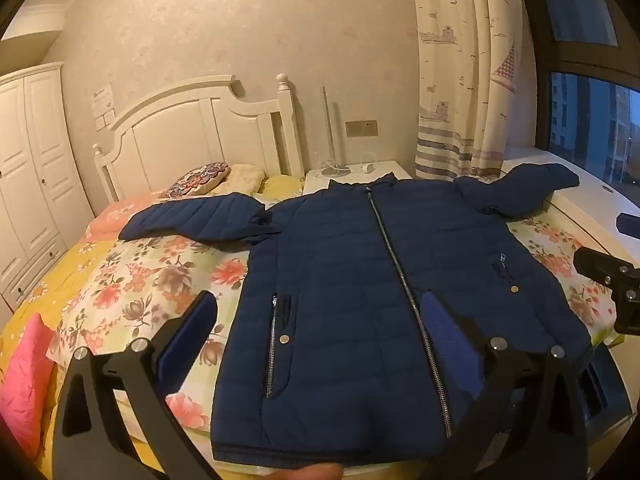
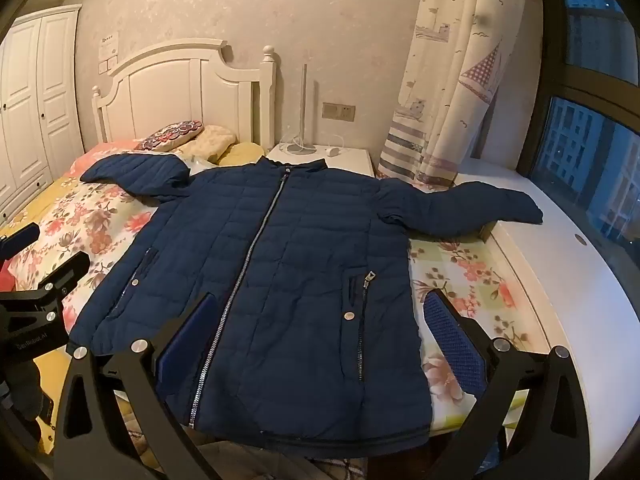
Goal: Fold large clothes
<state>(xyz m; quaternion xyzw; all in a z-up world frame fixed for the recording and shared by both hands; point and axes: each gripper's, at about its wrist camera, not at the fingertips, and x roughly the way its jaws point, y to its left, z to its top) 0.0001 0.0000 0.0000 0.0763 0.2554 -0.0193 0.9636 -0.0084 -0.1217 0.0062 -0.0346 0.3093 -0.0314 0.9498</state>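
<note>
Two tools were held wide apart and empty above the bed's foot: the left tool (image 1: 320,340) and the right tool (image 2: 324,332). A navy padded jacket (image 2: 276,272) was spread flat, zipped, sleeves outstretched, on a floral bedspread (image 2: 80,216). A white headboard (image 2: 176,92), wardrobe (image 2: 32,96), nightstand (image 2: 348,158) and sailboat curtain (image 2: 452,92) were seen behind.
</note>
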